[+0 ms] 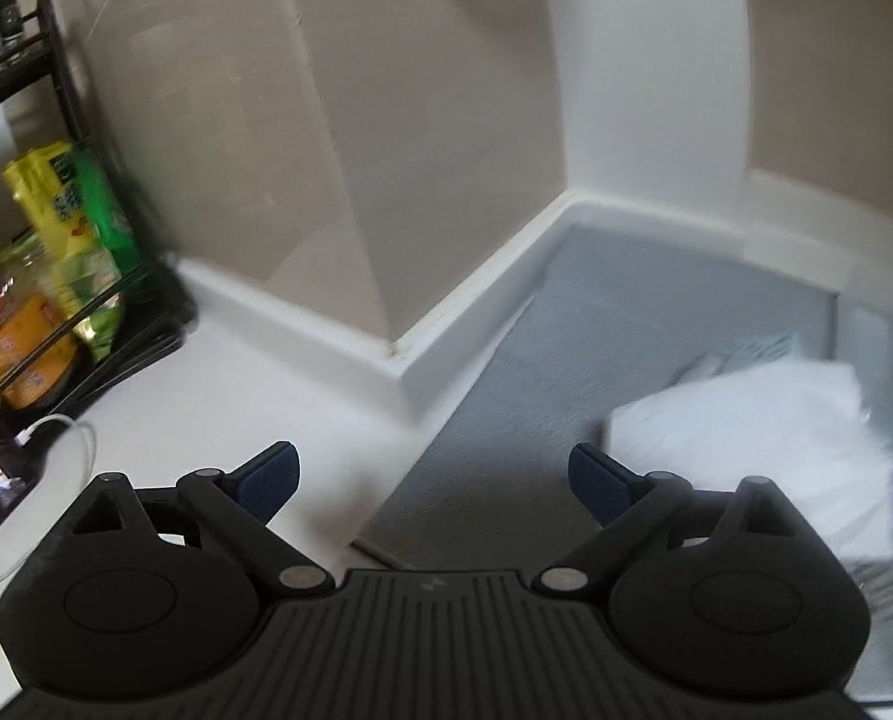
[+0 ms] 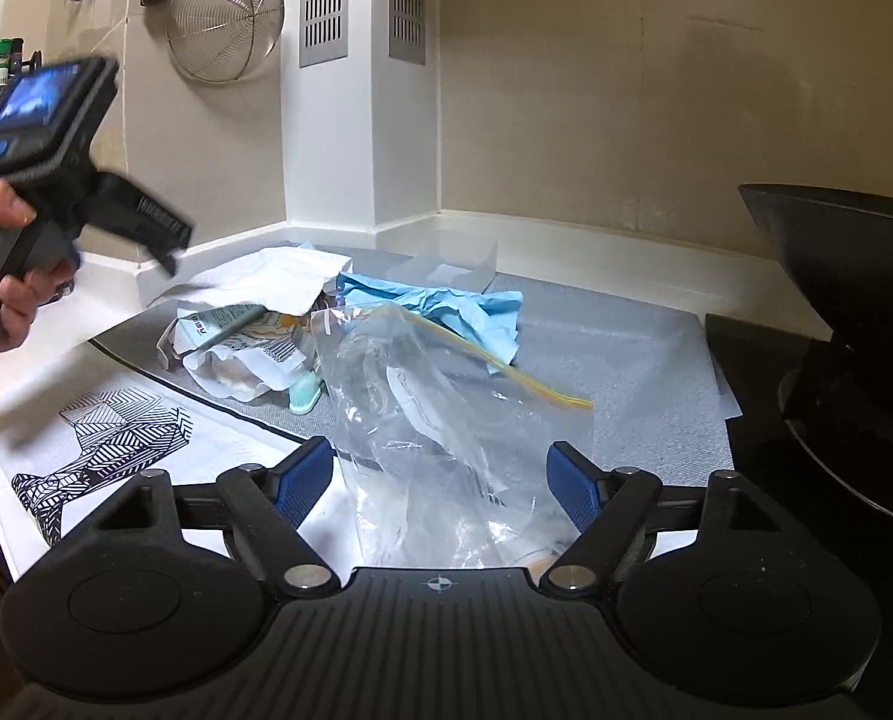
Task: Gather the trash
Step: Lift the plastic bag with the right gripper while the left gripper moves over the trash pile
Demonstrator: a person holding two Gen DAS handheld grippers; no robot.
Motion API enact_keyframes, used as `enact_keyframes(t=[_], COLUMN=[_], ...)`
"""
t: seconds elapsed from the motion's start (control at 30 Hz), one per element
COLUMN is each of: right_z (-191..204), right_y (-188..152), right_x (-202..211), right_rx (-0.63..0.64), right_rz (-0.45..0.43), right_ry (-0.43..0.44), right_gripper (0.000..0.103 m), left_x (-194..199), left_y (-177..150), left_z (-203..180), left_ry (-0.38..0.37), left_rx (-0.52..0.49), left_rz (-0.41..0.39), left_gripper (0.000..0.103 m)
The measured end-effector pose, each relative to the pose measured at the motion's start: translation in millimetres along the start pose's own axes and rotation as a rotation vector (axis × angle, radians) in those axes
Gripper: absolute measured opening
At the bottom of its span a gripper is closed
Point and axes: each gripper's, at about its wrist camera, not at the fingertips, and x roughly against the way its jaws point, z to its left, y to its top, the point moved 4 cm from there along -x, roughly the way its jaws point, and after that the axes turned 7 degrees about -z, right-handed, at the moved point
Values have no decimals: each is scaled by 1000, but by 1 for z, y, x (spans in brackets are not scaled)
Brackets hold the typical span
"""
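Presumably so the clear plastic bag point(image 2: 446, 450) can sit loose on the counter point(image 2: 626, 324) as the collecting sack, the right gripper point(image 2: 443, 480) is standing wide around it without pinching, while the left gripper point(image 1: 434, 477) is hanging open and empty beside the crumpled trash point(image 2: 266, 324).

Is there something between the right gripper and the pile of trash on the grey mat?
Yes. A clear plastic zip bag with a yellow seal stands between the open fingers of the right gripper, in front of the crumpled white paper, the blue tissue and the printed wrapper.
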Motion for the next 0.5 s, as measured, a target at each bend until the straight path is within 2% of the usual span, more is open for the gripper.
enact_keyframes(t=[0.1, 0.17, 0.23, 0.3, 0.33, 0.4, 0.43, 0.5], right_z=[-2, -4, -6, -6, -6, -5, -5, -6], right_y=[-1, -2, -3, -3, -3, -4, -3, -3], right_x=[0, -1, -2, -3, -4, -5, -5, -5], right_rx=[-6, -17, -27, -28, -26, -24, -26, -34], right_rz=[4, 10, 16, 23, 22, 27, 29, 29], right_ry=[-8, -9, -8, -11, -12, -8, -6, -3], right_gripper=[80, 80, 80, 80, 80, 80, 80, 80], left_x=[23, 44, 58, 57, 56, 41, 35, 24], left_y=[-6, -12, -17, -24, -28, -28, -23, -4], left_z=[-3, -11, -29, -51, -65, -78, -80, -67], left_ry=[-189, -303, -341, -369, -362, -263, -203, -126], left_rx=[-15, -84, -187, -287, -335, -389, -363, -193], left_rz=[-43, -105, -148, -130, -125, -130, -133, -126], left_gripper=[101, 103, 103, 103, 103, 103, 103, 103])
